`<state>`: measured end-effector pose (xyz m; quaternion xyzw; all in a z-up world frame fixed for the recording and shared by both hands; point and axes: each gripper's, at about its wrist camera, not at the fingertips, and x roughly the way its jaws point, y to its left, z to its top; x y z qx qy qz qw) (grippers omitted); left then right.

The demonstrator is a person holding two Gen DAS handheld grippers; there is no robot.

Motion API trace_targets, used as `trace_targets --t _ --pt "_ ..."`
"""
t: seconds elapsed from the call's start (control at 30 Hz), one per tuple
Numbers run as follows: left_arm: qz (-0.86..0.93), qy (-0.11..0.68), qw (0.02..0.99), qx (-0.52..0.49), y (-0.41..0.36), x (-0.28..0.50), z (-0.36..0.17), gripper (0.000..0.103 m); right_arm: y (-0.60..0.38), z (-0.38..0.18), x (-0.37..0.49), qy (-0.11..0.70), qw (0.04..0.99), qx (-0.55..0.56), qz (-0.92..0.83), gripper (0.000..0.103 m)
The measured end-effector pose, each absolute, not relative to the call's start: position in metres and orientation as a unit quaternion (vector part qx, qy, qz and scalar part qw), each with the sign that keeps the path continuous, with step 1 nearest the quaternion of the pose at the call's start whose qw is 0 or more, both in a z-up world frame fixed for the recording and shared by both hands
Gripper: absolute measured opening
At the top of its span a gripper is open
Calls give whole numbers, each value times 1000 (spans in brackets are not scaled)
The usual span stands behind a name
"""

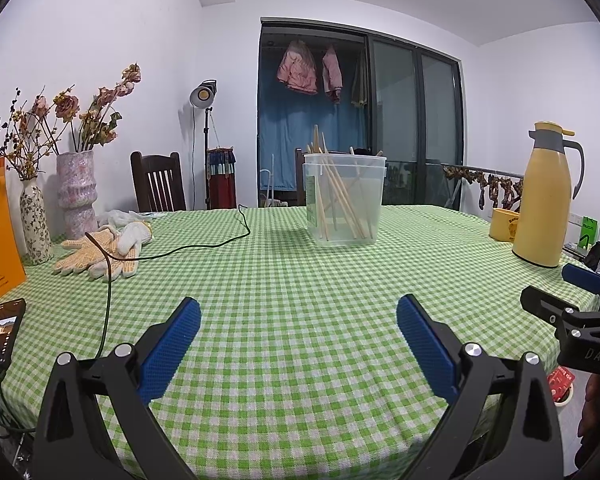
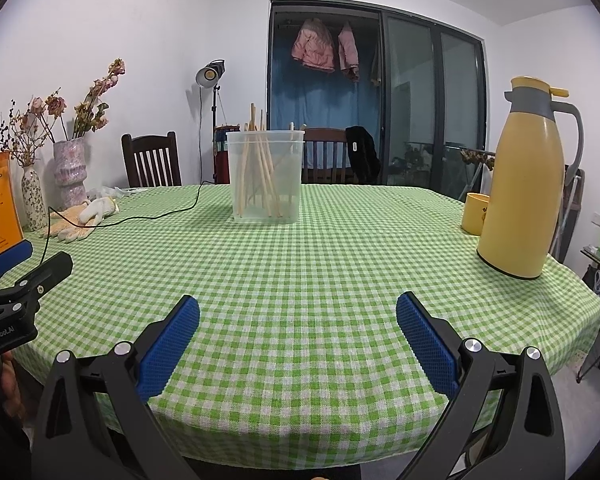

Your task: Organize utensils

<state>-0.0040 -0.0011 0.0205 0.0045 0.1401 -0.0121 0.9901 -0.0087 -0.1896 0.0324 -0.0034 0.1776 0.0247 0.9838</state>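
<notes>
Wooden chopsticks (image 1: 340,204) lean inside a clear plastic tub (image 1: 345,199).
Left gripper (image 1: 299,334) and right gripper (image 2: 298,334): ribbed blue jaws spread wide, empty, above the gingham-clothed counter (image 1: 300,280).

The left gripper (image 1: 299,316) is spread wide, gripping nothing, blue pads (image 1: 172,350) aimed toward twelve o'clock. The right gripper (image 2: 298,316), at its three o'clock, is likewise agape and unladen.

Checked table (image 2: 300,280) with container (image 2: 265,178), flask (image 2: 520,196)

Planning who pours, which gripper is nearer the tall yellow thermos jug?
Right. The right gripper has the tall yellow thermos jug just to its right; the left gripper is farther left, beyond it.
</notes>
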Motion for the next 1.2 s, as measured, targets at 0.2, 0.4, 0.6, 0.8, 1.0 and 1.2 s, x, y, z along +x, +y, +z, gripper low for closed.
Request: trace_targets --t 0.2,0.4,0.6,0.8,1.0,1.2 --pt "-16 142 990 10 -3 -3 20 95 -190 32 -9 177 984 -3 24 95" --pt "-12 142 990 10 -4 -3 20 95 -189 33 -8 177 984 -3 22 95" --pt "-8 139 990 11 -5 -4 19 95 -191 31 -5 185 983 -1 20 95" --pt "-4 134 991 10 -5 -5 20 95 -192 32 -6 180 983 -3 21 95" --pt "-8 132 991 -16 2 0 24 95 -191 32 -4 177 984 -5 22 95" --pt "7 131 991 -4 6 29 36 95 -200 45 20 140 990 -20 -10 95"
